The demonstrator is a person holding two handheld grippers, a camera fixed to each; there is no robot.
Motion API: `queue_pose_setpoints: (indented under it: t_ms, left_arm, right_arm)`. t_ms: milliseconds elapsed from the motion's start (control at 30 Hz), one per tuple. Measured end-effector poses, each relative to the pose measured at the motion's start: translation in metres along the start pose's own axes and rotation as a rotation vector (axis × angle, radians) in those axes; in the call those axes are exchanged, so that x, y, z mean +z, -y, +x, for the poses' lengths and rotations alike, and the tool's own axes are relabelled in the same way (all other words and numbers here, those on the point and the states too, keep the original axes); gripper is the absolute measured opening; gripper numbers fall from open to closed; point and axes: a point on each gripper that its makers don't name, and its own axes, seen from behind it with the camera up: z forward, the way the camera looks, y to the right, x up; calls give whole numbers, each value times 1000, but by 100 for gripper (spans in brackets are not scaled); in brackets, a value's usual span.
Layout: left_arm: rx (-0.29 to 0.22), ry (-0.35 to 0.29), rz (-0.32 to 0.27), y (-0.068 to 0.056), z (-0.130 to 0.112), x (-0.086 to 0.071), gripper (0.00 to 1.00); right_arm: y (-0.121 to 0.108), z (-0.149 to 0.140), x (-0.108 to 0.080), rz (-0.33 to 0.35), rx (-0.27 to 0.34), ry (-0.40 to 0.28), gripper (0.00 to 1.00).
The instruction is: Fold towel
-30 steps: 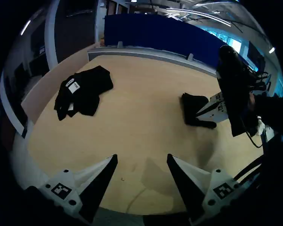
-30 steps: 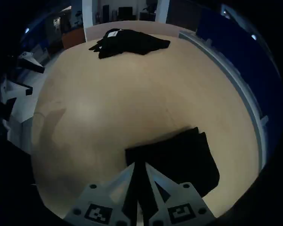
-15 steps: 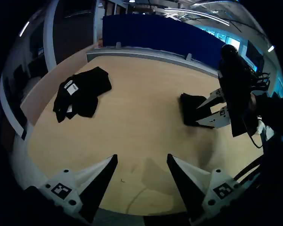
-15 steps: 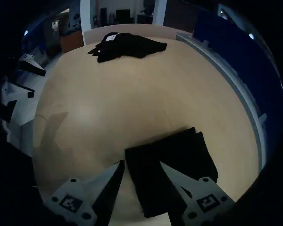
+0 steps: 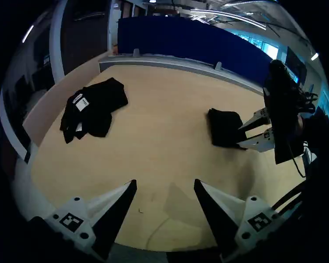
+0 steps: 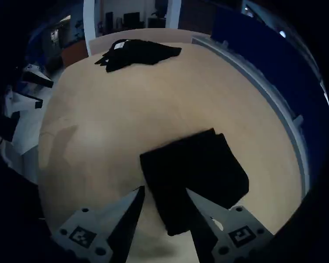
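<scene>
Two grippers here, both with fingers spread wide and nothing clamped in either. The left gripper (image 5: 164, 182) hangs over the near edge of the pale wooden table (image 5: 164, 109), with bare wood between its fingertips and a lot of open top ahead of it.

In the left gripper view the right gripper (image 5: 241, 135) sits over toward the table's right edge, its tips right at the edge of the folded black towel (image 5: 223, 127). In the right gripper view the near end of that towel lies between the parted fingers. Can't tell if either finger actually touches the cloth. The towel is a flat, roughly square fold lying close to the edge that the right gripper reaches in from, and the long edge with the grey rail (image 5: 177, 63) and dark blue partition (image 5: 186, 39) runs well apart from it.

Way off by the far left corner there's a crumpled heap of black cloth with white labels (image 5: 92, 109), well apart from the towel. Between the heap and the towel the middle of the table is just wide plain wood, with some soft shadows near the left gripper's edge.
</scene>
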Motion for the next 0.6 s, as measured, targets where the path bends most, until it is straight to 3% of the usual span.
queue_pose_setpoints:
  t_ms: [367, 600]
  left_arm:
    - [27, 0, -17, -9, 7, 5, 97]
    - [37, 4, -27, -16, 8, 5, 97]
  right_arm:
    - [-14, -49, -23, -54, 110, 20, 62]
    - [-17, -64, -25, -63, 156, 25, 62]
